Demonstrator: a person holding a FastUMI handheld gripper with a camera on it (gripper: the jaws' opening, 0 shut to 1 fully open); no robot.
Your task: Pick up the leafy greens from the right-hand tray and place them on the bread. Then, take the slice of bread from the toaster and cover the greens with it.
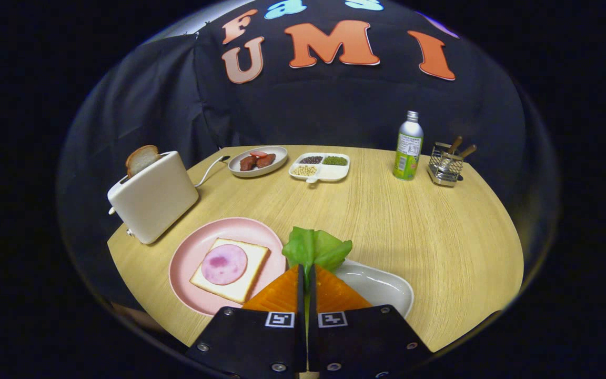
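round wooden table (387, 221) under black cloth wall. white tray (382, 284) half hidden behind the orange fingers (276, 295). gripper (304, 271) pinched nearly closed on leafy greens (316, 248), leaves fanning just past the tips. bread with ham (229, 268) on pink plate (187, 258) beside them; toaster (153, 197) beyond holds bread slice (141, 158).

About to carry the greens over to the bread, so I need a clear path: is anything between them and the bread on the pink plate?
Nothing visible is. The gripper is shut on the greens, above the white tray. The bread, topped with ham, lies on the pink plate just beside the fingers. The toaster stands beyond the plate.
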